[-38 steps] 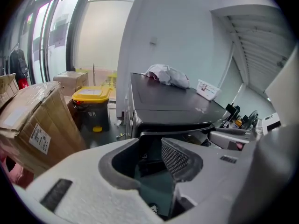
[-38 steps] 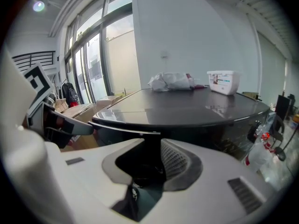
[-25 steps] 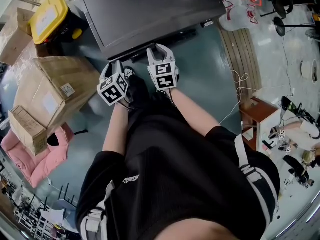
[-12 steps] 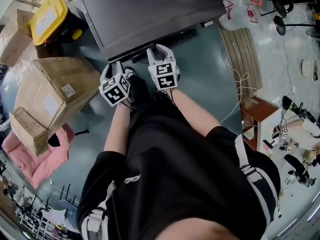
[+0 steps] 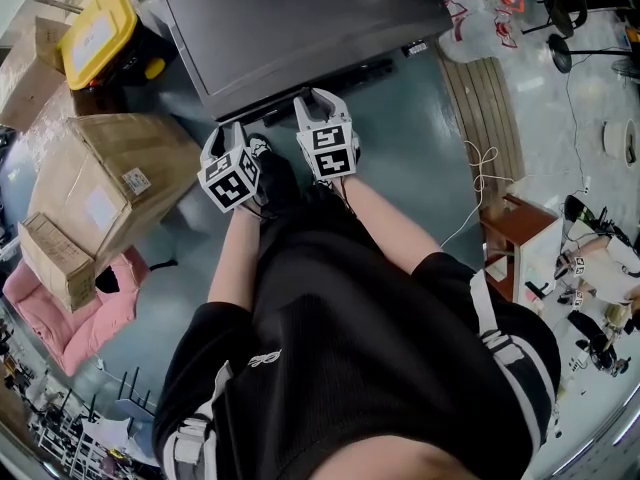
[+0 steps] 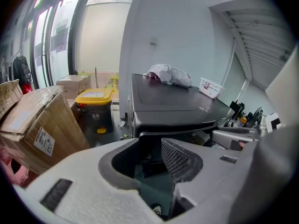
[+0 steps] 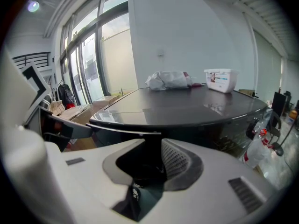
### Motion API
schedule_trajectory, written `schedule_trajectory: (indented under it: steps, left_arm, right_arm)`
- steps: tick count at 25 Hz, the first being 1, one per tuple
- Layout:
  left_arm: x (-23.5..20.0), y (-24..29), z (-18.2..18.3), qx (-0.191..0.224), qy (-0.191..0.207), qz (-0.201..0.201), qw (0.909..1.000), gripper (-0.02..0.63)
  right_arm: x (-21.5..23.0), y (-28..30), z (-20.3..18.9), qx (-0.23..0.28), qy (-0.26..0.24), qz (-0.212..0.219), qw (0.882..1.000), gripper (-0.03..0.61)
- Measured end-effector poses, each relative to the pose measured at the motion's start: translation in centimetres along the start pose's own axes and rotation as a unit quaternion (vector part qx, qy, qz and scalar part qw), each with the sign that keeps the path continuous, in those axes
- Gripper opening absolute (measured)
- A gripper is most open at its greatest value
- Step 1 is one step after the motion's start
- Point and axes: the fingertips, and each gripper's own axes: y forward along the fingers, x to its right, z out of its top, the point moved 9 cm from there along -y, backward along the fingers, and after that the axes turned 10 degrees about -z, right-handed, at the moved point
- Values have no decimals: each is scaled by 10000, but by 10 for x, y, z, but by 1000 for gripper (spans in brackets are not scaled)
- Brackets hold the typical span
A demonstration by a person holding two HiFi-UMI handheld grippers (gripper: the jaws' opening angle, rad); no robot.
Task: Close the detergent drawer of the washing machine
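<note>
Cluttered workshop floor: boxes at 9 o'clock, the dark washer at 12. Left tongs and right tongs hang just short of its front edge, both with jaws well apart and empty. The drawer is, I judge, the dark block jutting under the lip. Meet its face squarely and push straight toward 12, level, until it sits flush; a skewed shove could jam it.
</note>
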Motion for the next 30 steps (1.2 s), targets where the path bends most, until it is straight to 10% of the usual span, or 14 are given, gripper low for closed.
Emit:
schedule_trajectory:
  steps: [30]
  left_arm:
    - [-8, 4, -1, 99, -360, -79, 9993, 184]
  right_arm:
    - [-3, 8, -4, -194, 386, -353, 9984, 98]
